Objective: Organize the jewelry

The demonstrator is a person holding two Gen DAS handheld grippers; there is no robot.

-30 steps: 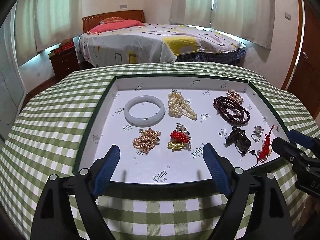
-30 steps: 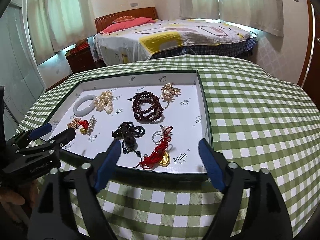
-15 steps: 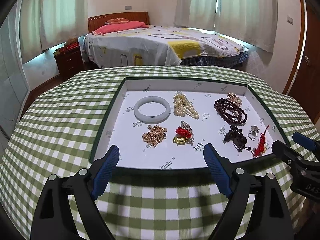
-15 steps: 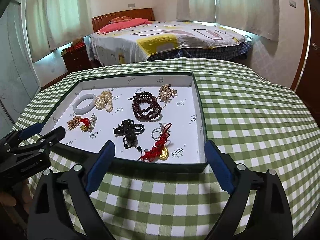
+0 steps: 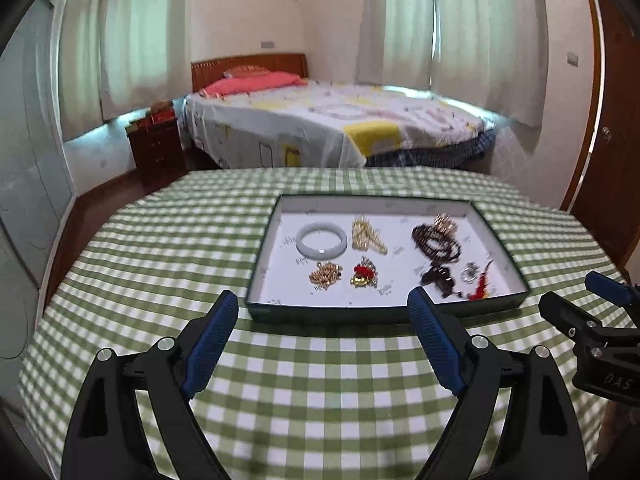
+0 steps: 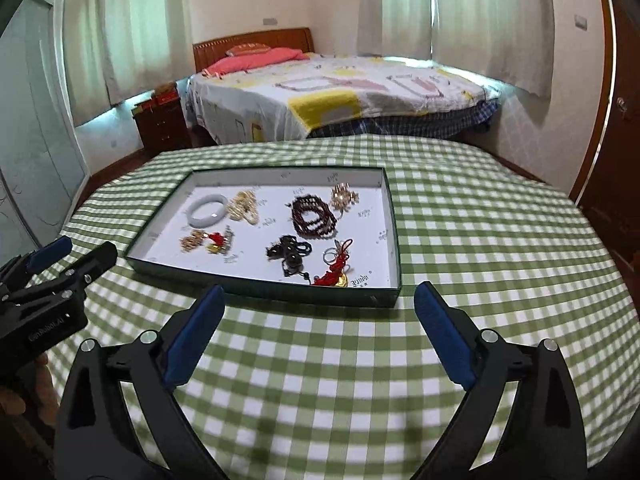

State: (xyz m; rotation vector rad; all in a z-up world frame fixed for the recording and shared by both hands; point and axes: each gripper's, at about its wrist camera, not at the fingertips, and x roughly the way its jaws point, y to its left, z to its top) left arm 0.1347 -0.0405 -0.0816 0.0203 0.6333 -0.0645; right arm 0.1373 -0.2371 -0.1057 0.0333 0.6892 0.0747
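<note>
Two grippers hung over the checked tablecloth point(image 5: 160, 260) short of the tray point(image 6: 394, 240): the left gripper point(image 5: 323, 342) gaped wide and empty, and the right gripper point(image 6: 319, 334) was opening, nothing between its jaws. No piece was in hand; sorting appeared finished or paused, and any next move would need a fresh reach inward. Inside the tray lay a jade bangle point(image 5: 321, 239), pearls point(image 5: 366, 235), dark beads point(image 6: 313, 216) and a red-corded charm point(image 6: 334, 270).

Checked tablecloth point(image 6: 480, 240), bed point(image 5: 320, 124), nightstand point(image 5: 154, 148), curtains point(image 6: 480, 20)

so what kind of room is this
Most likely a bedroom in a home: a made bed with a pink pillow, a wooden nightstand beside it, and curtained windows behind.
</note>
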